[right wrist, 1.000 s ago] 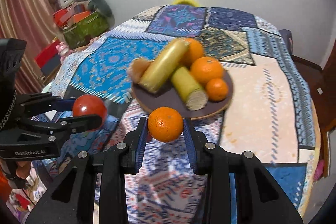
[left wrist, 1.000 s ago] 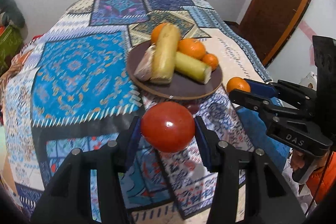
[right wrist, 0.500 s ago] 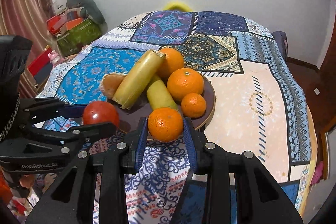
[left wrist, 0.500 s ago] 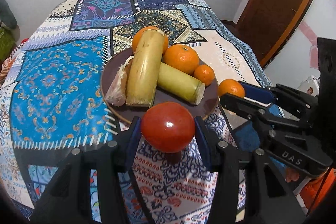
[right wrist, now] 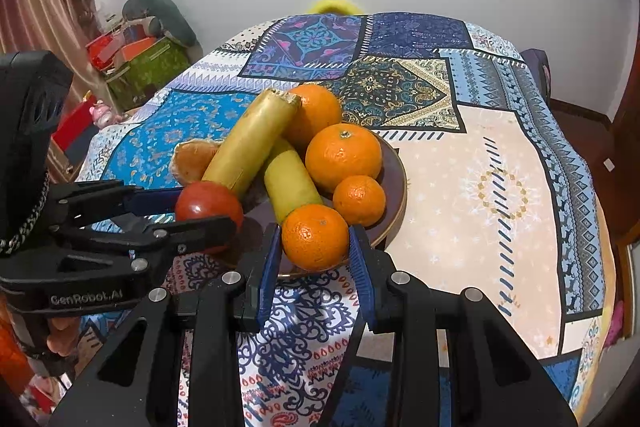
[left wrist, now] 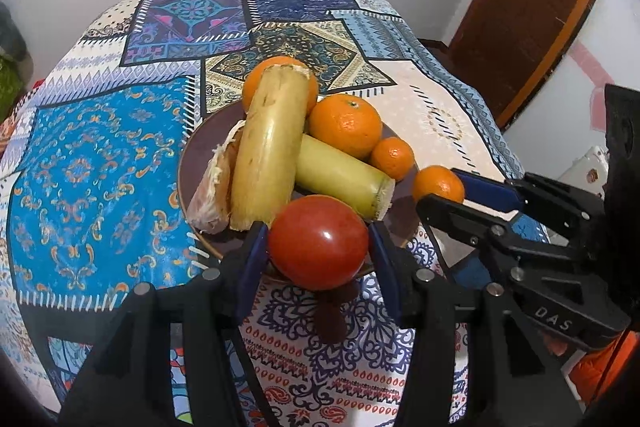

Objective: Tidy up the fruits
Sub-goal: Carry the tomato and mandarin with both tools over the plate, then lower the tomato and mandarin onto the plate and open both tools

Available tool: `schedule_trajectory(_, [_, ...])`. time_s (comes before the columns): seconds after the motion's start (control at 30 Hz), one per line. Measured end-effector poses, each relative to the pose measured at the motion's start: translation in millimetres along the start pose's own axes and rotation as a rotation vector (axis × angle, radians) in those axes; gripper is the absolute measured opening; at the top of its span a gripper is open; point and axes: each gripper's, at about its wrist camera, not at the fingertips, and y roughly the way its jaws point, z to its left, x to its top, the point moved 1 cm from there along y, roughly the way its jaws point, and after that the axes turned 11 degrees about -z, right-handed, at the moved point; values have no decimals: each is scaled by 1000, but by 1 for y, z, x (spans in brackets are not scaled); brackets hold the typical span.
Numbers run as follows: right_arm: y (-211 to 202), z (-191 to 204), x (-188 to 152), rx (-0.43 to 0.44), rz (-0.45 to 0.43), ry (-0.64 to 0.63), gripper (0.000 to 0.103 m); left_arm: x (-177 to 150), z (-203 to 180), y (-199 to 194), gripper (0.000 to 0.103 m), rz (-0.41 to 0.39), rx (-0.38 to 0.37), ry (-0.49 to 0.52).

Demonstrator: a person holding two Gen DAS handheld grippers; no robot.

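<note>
**Currently: both grippers loaded at the near edge of the plate**

1. Left gripper (left wrist: 318, 247): I have its blue pads clamped on a red tomato (left wrist: 319, 242), one pad on each side. The tomato hangs over the near rim of the brown plate (left wrist: 188, 163); I cannot tell whether it touches the plate.

2. Right gripper (right wrist: 314, 245): I have it closed on an orange (right wrist: 315, 237), held just above the plate's near rim, right of the tomato.

3. Plate contents: two yellow-green cut stalks (right wrist: 250, 143) lie crossed, the longer one resting on the shorter. A large orange (right wrist: 343, 157) and a small orange (right wrist: 359, 200) sit to their right, another orange (right wrist: 318, 111) behind them, and a peeled fruit (left wrist: 212, 191) on the left edge.

4. Surface: the plate stands on a patchwork tablecloth (right wrist: 480, 187).
</note>
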Motion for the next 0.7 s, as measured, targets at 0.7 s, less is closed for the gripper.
schedule_trajectory(0.7, [10,-7,11,-28,-6,-5,31,-8,20,-30,51,-53,37,-23])
